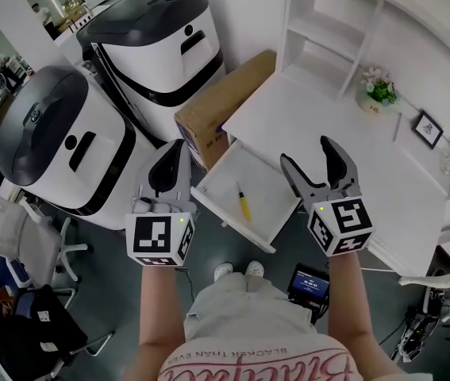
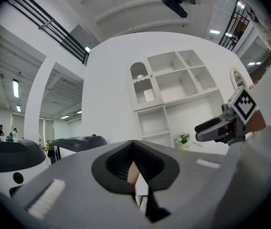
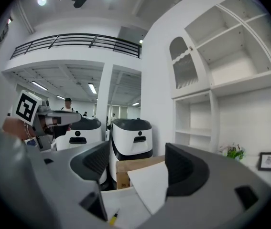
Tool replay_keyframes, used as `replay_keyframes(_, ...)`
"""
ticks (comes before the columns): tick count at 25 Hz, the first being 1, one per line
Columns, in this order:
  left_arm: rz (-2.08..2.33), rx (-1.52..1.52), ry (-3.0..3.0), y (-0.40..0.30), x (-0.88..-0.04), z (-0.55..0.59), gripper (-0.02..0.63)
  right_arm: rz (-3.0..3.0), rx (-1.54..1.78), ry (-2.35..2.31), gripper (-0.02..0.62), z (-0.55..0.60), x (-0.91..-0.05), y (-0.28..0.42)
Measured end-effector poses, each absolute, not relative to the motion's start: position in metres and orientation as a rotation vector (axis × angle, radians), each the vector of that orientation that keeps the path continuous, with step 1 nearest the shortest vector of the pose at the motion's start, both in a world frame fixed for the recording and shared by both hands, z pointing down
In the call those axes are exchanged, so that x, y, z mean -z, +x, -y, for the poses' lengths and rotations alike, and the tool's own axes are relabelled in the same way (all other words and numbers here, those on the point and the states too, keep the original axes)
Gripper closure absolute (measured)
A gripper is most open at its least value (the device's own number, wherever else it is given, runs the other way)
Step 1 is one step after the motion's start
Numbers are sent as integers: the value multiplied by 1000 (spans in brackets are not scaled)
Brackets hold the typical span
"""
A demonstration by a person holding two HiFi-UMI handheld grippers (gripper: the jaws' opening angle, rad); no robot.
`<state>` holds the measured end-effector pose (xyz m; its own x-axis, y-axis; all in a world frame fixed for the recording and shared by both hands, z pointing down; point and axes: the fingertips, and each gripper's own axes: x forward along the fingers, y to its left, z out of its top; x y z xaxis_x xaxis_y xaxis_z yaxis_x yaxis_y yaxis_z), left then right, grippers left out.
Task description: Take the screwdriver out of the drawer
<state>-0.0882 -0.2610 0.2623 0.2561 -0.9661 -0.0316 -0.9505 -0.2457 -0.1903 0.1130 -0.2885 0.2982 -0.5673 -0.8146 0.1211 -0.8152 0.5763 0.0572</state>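
White all round: pale walls, open shelving, and a white counter (image 1: 344, 125) with its drawer (image 1: 266, 182) pulled out. Holding the right tool (image 1: 308, 154) just above the drawer's right side, jaws spread wide with nothing between them. Holding the left tool (image 1: 174, 153) just off the drawer's left corner, jaws pressed together and empty.

For the pickup: lower the right tool into the drawer, set the jaws across the handle rather than along it, close gently, then lift straight up clear of the drawer's walls. Probably best to keep the left tool aside.

Lying flat and alone near the drawer's middle: the screwdriver (image 1: 243, 202), small and slim, yellow handle towards the drawer's front, thin dark shaft towards its back.
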Motion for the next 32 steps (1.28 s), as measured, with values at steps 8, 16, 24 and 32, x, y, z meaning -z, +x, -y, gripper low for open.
replay_keyframes(8, -1851, 210, -2393, -107, -294, 279, 603, 2584, -132, 1300, 264, 304, -349, 85)
replay_keyframes(16, -1977, 239, -2436, -149, -342, 297, 603, 2452, -310, 1206, 265, 316, -429, 46)
replay_keyframes(24, -2038, 318, -2474, -174, -394, 313, 603, 2285, -512, 1107, 265, 313, -523, 28)
replay_keyframes(32, -2120, 334, -2515, -193, -435, 325, 603, 2133, -667, 985, 265, 316, -614, 13)
